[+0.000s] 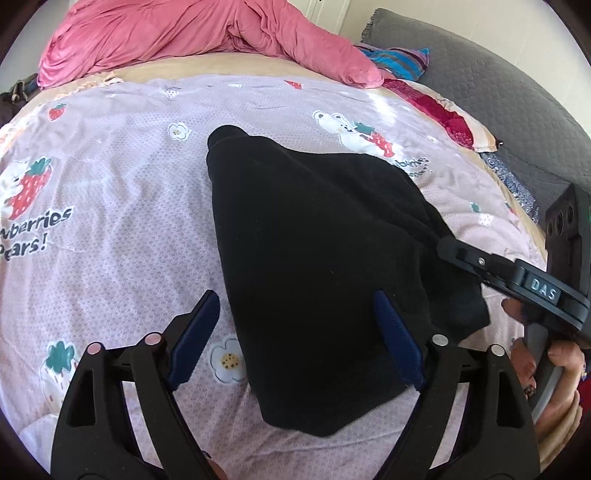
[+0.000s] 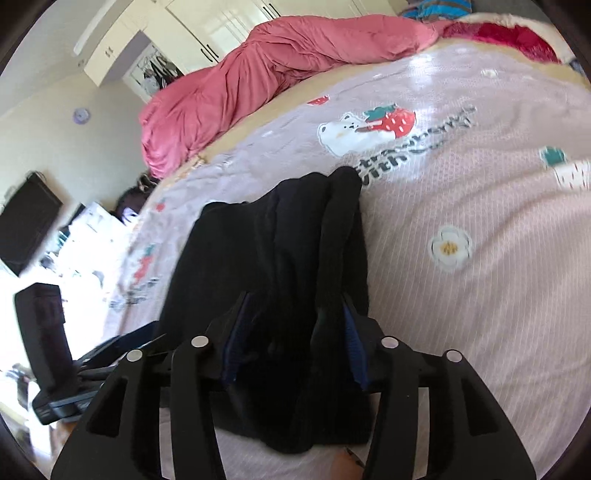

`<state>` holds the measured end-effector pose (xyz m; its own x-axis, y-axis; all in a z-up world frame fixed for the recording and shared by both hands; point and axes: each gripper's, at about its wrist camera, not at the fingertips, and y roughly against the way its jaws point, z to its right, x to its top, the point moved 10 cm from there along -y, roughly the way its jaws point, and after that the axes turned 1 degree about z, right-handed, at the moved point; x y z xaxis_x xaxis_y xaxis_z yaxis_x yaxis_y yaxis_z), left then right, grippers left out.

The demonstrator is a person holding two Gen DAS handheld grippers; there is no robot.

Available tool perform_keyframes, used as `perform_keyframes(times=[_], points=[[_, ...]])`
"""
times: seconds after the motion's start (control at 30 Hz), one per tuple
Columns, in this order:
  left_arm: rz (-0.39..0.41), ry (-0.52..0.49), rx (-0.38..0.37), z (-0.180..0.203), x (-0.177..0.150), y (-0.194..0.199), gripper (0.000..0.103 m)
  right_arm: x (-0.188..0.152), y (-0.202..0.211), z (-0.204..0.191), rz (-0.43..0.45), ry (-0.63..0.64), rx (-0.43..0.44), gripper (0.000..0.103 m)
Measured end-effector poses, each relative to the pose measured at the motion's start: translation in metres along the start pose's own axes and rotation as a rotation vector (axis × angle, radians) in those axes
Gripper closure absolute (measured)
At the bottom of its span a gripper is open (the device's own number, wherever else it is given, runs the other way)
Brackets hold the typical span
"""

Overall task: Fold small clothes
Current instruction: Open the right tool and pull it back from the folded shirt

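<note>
The left claw (image 1: 295, 332) sits nearest its camera, its blue-padded fingers (image 1: 195, 339) spread wide; one pad is over the bedspread (image 1: 110, 166), the other over the near part of the black garment (image 1: 314, 240), and nothing is gripped between them. The garment lies in a loose, partly folded heap in the middle of the bed, narrowing towards the far edge where a pink duvet (image 1: 166, 33) is bunched up. The right claw (image 2: 295, 332) stands about half open with a thick fold of the black garment (image 2: 280, 258) bunched between its fingers; whether the pads press on the cloth I cannot tell. In the left wrist view that claw reaches the garment's right-hand edge, and a hand (image 1: 554, 369) grips its handle. A grey quilted headboard (image 1: 498, 92) stands at the bed's right-hand end.
</note>
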<state>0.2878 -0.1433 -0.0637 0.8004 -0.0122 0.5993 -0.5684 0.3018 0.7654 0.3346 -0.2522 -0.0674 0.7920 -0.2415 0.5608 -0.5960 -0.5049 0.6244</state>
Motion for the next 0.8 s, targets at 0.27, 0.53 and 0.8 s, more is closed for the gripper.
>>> perform_keyframes(times=[0.27, 0.53, 0.8], points=[[-0.007, -0.032, -0.022, 0.015, -0.017, 0.003, 0.021, -0.014, 0.007, -0.001, -0.013, 0.037, -0.058, 0.084], [-0.017, -0.037, -0.02, 0.017, -0.025, 0.005, 0.021, -0.027, 0.007, 0.016, -0.009, 0.035, -0.164, 0.062], [-0.018, -0.048, -0.021, 0.019, -0.031, 0.014, 0.021, -0.03, 0.033, 0.008, 0.14, 0.198, -0.328, 0.031]])
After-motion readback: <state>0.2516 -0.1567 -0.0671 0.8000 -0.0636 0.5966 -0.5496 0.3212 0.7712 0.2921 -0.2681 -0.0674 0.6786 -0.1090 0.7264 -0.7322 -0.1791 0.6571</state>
